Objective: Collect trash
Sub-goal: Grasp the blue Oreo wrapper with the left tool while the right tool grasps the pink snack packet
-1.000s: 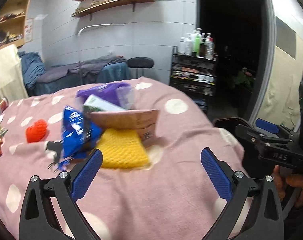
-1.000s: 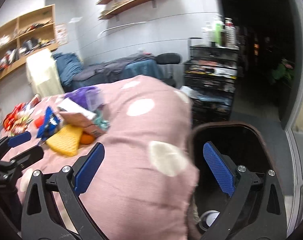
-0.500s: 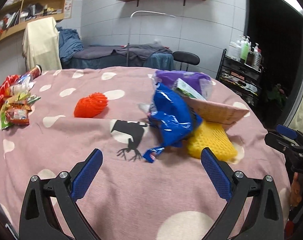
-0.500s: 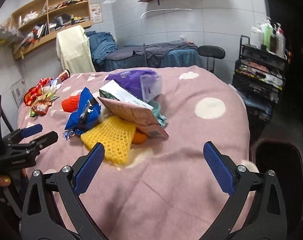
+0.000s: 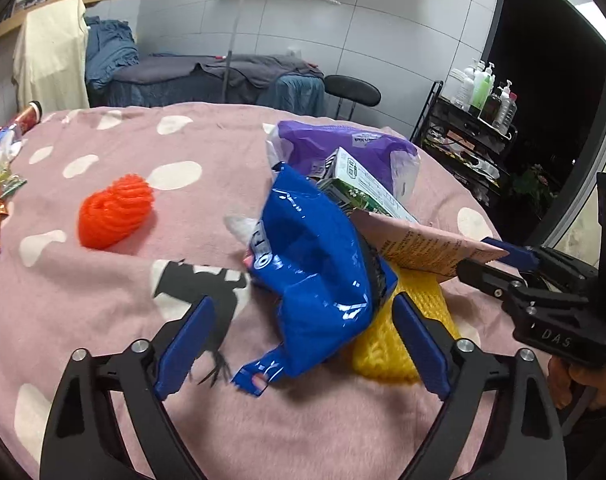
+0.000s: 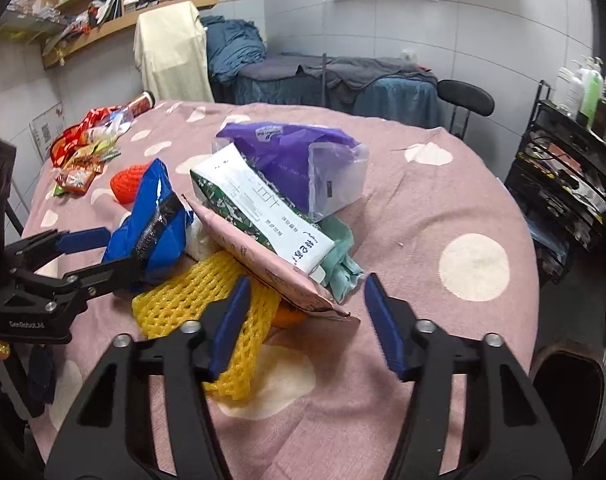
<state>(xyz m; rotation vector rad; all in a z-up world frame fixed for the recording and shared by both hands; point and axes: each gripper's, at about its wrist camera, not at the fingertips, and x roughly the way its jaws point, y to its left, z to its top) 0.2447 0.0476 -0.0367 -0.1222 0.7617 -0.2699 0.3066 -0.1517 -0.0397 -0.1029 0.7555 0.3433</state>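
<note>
I'm bringing both grippers onto the trash pile w/ jaws parted, neither gripping yet. My left gripper (image 5: 303,344) is straddling the blue wrapper (image 5: 319,280), pads not pressing it; my right gripper (image 6: 307,324) is straddling the lower corner of the pink packet (image 6: 279,276), w/ the yellow foam net (image 6: 207,300) against my inner pad. Both sets of jaws have just been closing, right much more than left. Risks, as I judge it: the right may be catching the net along w/ the packet, dragging the carton (image 6: 259,208) and purple bag (image 6: 303,160) stacked on it; the crinkly wrapper may be slipping out of a shallow pinch. Vs. half a sec ago, the pile is sitting much closer, now between my jaws rather than ahead of them, on the pink spotted desk (image 6: 443,208).
</note>
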